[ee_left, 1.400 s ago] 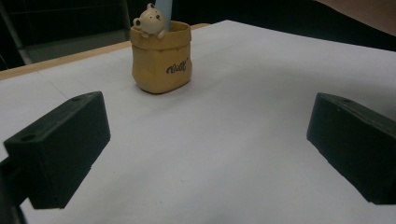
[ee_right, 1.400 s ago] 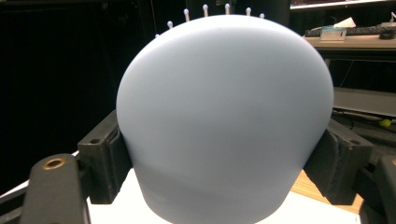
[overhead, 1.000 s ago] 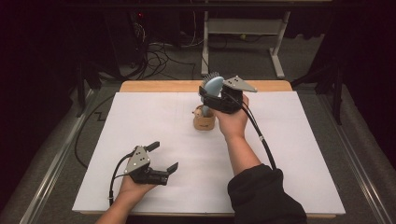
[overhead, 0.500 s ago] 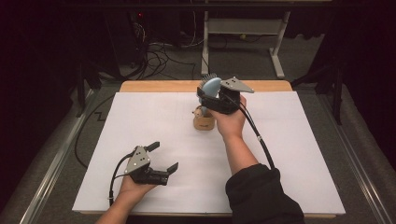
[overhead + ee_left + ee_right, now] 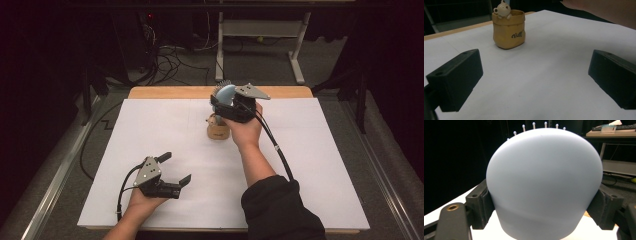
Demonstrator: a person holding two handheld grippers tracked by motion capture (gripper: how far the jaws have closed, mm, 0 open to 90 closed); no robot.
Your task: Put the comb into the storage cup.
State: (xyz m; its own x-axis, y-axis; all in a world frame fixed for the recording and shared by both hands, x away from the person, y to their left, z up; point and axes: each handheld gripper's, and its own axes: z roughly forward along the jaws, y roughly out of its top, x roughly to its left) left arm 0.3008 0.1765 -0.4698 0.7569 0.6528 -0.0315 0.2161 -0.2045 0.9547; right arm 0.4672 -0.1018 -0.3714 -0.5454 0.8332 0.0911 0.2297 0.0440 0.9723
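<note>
White sheeting covers the desk (image 5: 300, 165), whose wooden edge is seen at the far side, and dark floor with cables and the legs of another piece of furniture lies beyond it in a dim room. Near the far middle of the desk a small tan pot (image 5: 218, 131) shaped like a sack is stood upright, with a little bear figure (image 5: 503, 9) peeking over its rim. Just above and behind that pot the right hand-held gripper (image 5: 226, 102) is held raised, and a pale blue brush (image 5: 544, 182) with a rounded back is clamped between its jaws, which press on both flanks of the body; white-tipped bristles are seen along the top edge in the right gripper view, facing away from the camera. The brush is judged to be carried this way so that its lower end may be lowered into the pot, though whether any part has entered the opening cannot be told. The left hand-held gripper (image 5: 174, 169) is rested low near the front left of the desk, well apart from the pot, with its jaws spread wide and nothing between them; it is pointed toward the pot, probably kept ready to steady it. The sheeting around the pot is bare and evenly lit.
</note>
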